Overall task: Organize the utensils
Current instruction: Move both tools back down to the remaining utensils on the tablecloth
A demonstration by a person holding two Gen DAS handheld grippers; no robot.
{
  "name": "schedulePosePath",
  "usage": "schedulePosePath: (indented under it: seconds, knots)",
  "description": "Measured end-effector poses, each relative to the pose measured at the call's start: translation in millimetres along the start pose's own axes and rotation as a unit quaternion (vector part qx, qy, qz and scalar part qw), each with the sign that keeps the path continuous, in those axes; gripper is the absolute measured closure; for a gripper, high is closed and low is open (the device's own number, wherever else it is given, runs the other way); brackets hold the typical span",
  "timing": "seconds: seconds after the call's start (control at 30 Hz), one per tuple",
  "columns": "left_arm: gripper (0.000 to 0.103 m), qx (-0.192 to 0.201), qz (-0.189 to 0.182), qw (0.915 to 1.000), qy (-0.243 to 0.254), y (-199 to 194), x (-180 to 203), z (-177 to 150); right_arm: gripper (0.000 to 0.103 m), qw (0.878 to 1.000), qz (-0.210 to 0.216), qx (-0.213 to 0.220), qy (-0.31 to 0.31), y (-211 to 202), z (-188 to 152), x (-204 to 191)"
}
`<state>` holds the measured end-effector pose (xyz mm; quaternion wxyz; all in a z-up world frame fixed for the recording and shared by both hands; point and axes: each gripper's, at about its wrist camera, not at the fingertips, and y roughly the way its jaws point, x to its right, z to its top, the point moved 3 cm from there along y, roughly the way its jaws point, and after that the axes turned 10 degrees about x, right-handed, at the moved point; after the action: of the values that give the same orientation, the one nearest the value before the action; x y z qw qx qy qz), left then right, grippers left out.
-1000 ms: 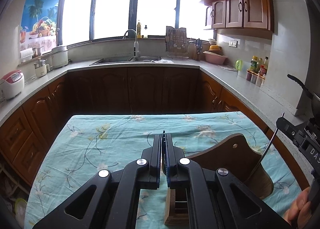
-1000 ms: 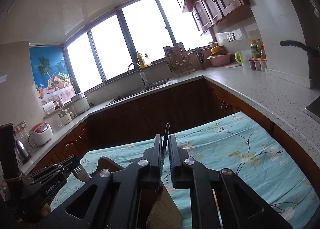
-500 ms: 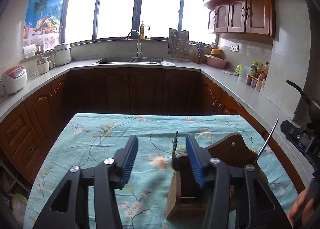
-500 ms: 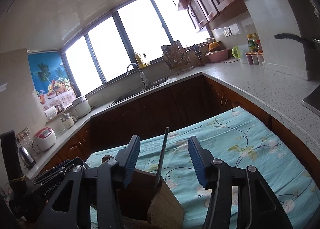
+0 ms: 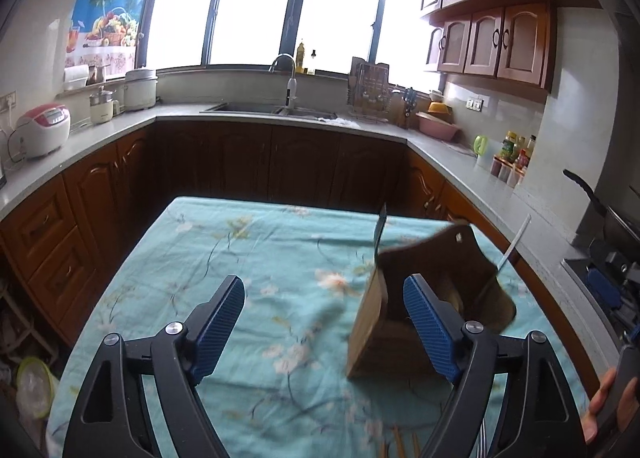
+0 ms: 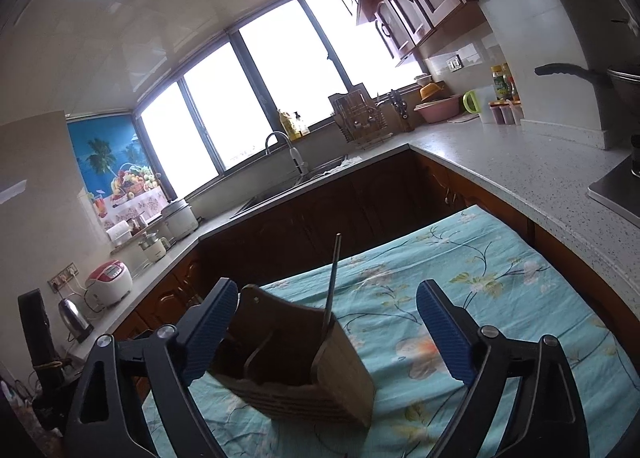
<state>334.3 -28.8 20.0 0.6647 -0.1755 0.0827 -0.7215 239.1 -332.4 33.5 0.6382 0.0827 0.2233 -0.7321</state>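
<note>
A wooden utensil holder stands on the floral teal tablecloth. A dark flat handle and a thin silver handle stick up out of it. My left gripper is pulled back left of the holder; its jaws are opening with nothing between them. My right gripper is also opening. The holder sits beyond its left finger, and the slim handle stands free, untouched. The right gripper's blue pad shows at the left wrist view's right edge.
Wooden sticks and fork tines lie on the cloth at the near edge, partly hidden. Dark cabinets and a grey counter ring the table. A pan handle juts out at right. A person's fingers show at the lower right.
Both grippers were shut on utensil handles above the holder. Both have opened wide, left the handles standing in the holder, and drawn back, the left one sliding left.
</note>
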Motion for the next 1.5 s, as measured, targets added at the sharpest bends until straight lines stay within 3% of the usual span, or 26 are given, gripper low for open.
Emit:
schedulePosePath:
  seconds: [0.4,0.83,1.17,1.5]
  knots:
    - [0.021,-0.040,-0.017,0.9989,-0.014,-63,-10,-28,0.009,1.000,0.013,-0.016,-0.004,-55,-14,-8]
    - [0.021,-0.080,-0.027,0.9963,-0.013,-105,-15,-59,0.009,0.998,-0.027,-0.063,0.005,-100,-60,23]
    - [0.021,-0.113,-0.017,0.9934,-0.008,-107,-14,-84,0.009,0.995,-0.044,-0.094,-0.002,-119,-87,32]
    - [0.022,-0.148,-0.017,0.9887,0.020,-82,1,-97,0.009,0.988,-0.058,-0.142,-0.025,-106,-113,33]
